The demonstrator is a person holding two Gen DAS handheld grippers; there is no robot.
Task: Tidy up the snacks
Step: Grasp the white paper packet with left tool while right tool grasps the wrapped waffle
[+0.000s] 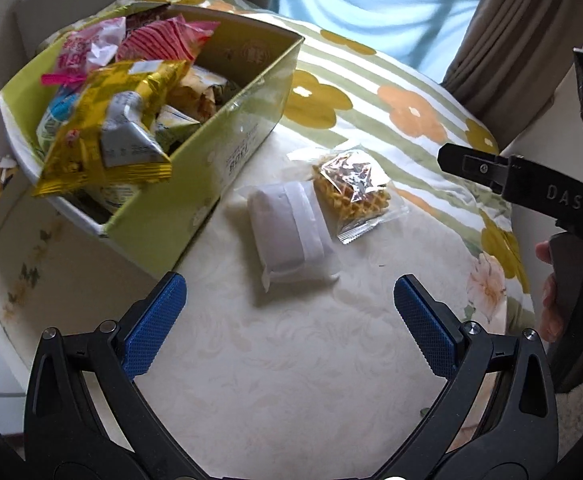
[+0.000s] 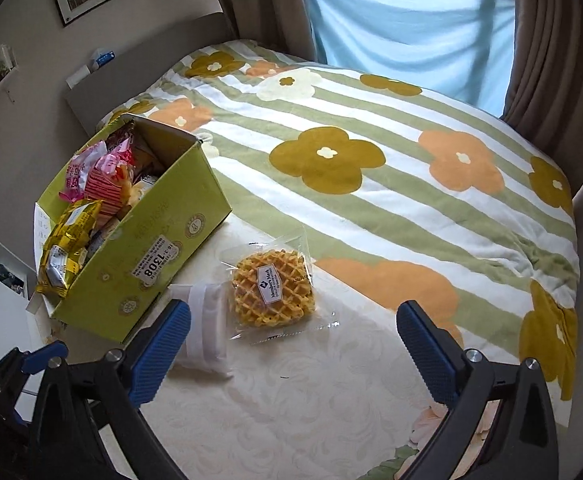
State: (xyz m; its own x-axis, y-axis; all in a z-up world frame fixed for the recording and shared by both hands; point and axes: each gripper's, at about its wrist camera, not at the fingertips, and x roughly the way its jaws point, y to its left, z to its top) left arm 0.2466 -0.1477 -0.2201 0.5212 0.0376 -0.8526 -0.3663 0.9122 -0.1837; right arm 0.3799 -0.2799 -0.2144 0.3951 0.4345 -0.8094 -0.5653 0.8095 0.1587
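A green cardboard box (image 1: 219, 160) (image 2: 163, 248) holds several snack packets, with a gold packet (image 1: 111, 128) (image 2: 67, 248) hanging over its near end. On the cream bedsheet beside it lie a white wrapped snack (image 1: 291, 232) (image 2: 207, 328) and a wrapped waffle (image 1: 351, 192) (image 2: 273, 290), side by side. My left gripper (image 1: 289, 312) is open and empty, just short of the white snack. My right gripper (image 2: 293, 348) is open and empty, just short of both snacks; its body shows at the right of the left wrist view (image 1: 531, 188).
The bed carries a striped flowered quilt (image 2: 371, 152) beyond the snacks. A headboard (image 2: 139, 72) and wall lie behind the box. Brown curtains (image 2: 551, 60) and a blue cloth (image 2: 403, 24) hang at the far side. The bed edge drops off left of the box.
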